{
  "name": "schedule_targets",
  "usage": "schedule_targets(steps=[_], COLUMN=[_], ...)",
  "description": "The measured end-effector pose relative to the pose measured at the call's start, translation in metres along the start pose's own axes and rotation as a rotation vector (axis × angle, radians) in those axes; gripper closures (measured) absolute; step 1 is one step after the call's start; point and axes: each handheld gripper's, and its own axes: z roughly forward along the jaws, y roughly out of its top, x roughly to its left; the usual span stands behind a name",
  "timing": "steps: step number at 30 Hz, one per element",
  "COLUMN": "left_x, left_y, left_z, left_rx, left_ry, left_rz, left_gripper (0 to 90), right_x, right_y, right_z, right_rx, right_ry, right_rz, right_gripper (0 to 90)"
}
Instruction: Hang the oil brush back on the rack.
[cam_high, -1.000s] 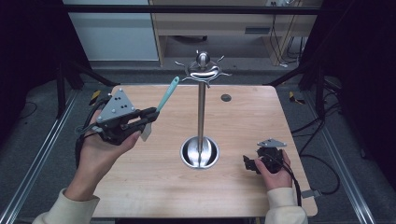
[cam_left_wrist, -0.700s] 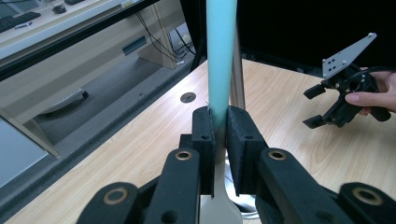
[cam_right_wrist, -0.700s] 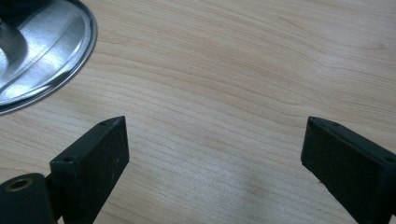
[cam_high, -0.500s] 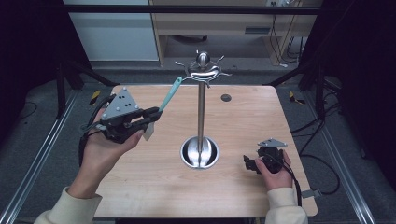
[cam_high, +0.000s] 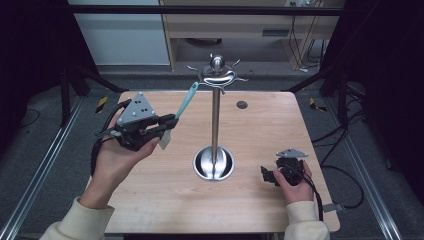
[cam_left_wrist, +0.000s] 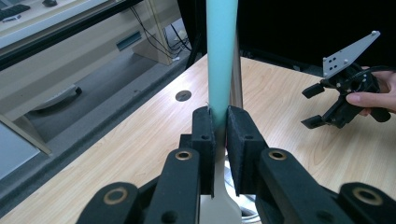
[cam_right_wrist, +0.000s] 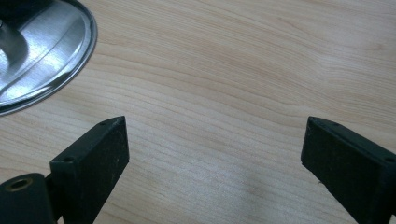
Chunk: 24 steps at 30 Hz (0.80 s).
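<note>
The left gripper (cam_high: 167, 122), left of centre in the high view, is clamped on a teal-handled spatula (cam_high: 184, 102). The handle slants up toward the hooks of the metal stand (cam_high: 215, 107), and the pale blade hangs below the jaws. In the left gripper view the handle (cam_left_wrist: 221, 56) rises between the closed pads. The right gripper (cam_high: 267, 175), at the lower right of the desk (cam_high: 165, 200), rests with its jaws spread wide and nothing between them, just right of the stand's round base (cam_right_wrist: 42, 56).
</note>
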Motion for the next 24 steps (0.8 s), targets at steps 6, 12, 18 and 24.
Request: schedule_targets(steps=[6,12,18,24], left_x=[0.0,0.0,0.0,0.0], left_y=[0.0,0.0,0.001,0.001], left_z=[0.004,0.005,0.008,0.012], left_rx=[0.005,0.006,0.014,0.013], left_ry=[-0.006,-0.008,-0.02,-0.016], left_rz=[-0.001,-0.005,-0.01,-0.017], left_gripper=[81.7,81.8,81.7,81.7], right_x=[0.0,0.0,0.0,0.0], right_y=[0.0,0.0,0.0,0.0], right_z=[0.0,0.0,0.0,0.0], right_rx=[-0.001,0.001,-0.001,0.002], right_ry=[0.002,0.001,0.001,0.003], right_rz=[0.001,0.005,0.006,0.007], right_gripper=[8.3,8.3,8.3,8.3])
